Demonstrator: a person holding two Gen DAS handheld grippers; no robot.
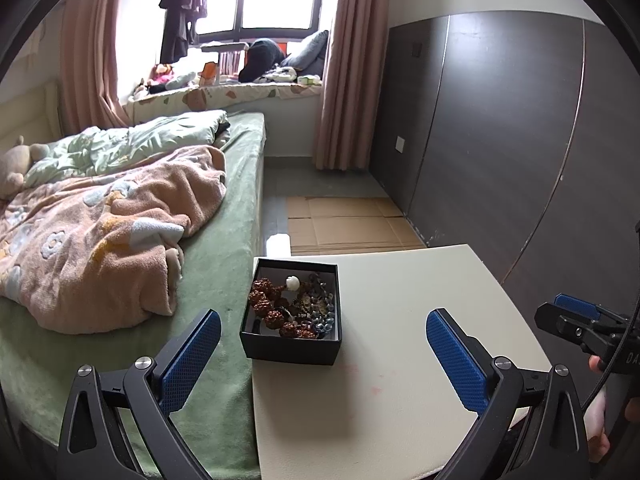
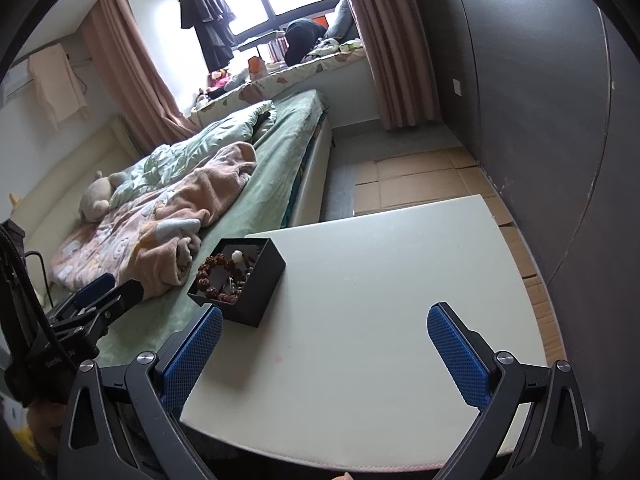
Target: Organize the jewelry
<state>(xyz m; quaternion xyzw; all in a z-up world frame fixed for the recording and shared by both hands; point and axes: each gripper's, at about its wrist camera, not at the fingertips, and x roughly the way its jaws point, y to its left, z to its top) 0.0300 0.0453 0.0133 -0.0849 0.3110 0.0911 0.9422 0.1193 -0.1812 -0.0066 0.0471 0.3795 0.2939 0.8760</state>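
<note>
1. Cream-white counter (image 1: 400, 320) sits against your bed (image 1: 216, 248), with flattened cardboard (image 1: 344, 220) on the floor beyond it.
2. Your black jewelry box (image 1: 292, 312) stands open at the counter's left edge, holding brown beads (image 1: 272, 308).
3. Your left gripper (image 1: 324, 354) and right gripper (image 2: 326, 350) hover with jaws wide, holding nothing.

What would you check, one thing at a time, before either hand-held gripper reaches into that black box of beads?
1. Left hand-held gripper open and holding nothing: ok.
2. Right hand-held gripper open and holding nothing: ok.
3. Black box lid off, contents exposed: ok.
4. Box fully on the white table: ok, though it sits at the edge nearest the bed.
5. Brown bead bracelet free of the other jewelry: cannot tell.
6. Place to sort pieces into: cannot tell.
</note>
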